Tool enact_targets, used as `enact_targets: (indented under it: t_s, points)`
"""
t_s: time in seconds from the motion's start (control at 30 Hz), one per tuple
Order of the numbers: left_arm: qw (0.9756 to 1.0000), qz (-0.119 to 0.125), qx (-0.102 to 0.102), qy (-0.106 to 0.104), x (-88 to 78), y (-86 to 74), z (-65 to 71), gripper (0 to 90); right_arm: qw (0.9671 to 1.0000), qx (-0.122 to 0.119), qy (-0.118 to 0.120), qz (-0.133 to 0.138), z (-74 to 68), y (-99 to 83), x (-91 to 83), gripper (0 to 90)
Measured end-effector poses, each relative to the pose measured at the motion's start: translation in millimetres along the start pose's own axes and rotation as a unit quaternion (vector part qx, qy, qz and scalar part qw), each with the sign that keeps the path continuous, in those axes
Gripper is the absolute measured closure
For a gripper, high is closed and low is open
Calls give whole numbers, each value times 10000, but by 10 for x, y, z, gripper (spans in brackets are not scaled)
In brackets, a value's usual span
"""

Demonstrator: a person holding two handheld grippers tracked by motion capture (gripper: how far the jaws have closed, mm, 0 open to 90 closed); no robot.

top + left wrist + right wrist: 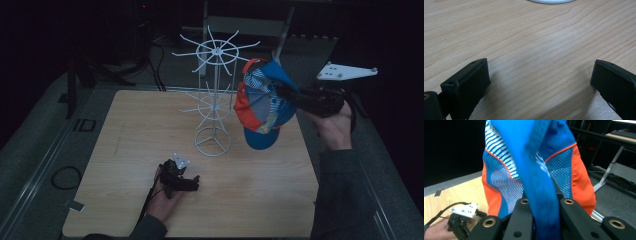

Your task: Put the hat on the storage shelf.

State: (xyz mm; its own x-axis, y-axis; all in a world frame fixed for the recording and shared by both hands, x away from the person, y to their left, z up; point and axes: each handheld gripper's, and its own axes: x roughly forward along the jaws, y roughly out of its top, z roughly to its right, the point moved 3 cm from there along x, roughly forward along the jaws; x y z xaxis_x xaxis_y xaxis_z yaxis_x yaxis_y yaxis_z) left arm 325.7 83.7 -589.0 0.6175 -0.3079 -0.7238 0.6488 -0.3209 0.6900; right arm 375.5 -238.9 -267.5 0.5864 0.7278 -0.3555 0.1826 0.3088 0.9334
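Dark room, pale wooden desk (125,150). Right tongs (543,202) pinch the blue-and-orange cap (262,102) aloft, right of the white wire rack (214,95). Left tongs (539,82) rest agape, empty. Hook the cap squarely over a prong (release afterwards).

— Where's the cap (262,107)?
— Held up in the right gripper (280,92), just right of the white wire rack (214,95).
— And the left gripper (192,182)?
— Resting low on the worktop (130,130), near the rack's base.
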Motion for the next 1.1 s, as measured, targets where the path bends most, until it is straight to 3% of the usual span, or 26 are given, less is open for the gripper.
enact_targets:
  t_s: [0.37,0.63,0.87,1.1]
  points:
    - [10000,-4,-10,-4,0,-1,2,26,9997,-83,28,-232,-52,-52,122,711]
    - [10000,-4,-9,-5,0,0,2,26,9986,-215,-94,-482,-84,-113,134,493]
    - [10000,-14,-5,-10,-2,0,1,26,9974,-166,-323,-623,-76,-207,180,339]
    - [10000,-12,-10,-9,-2,0,2,26,9973,-81,-339,-650,-74,-278,181,297]
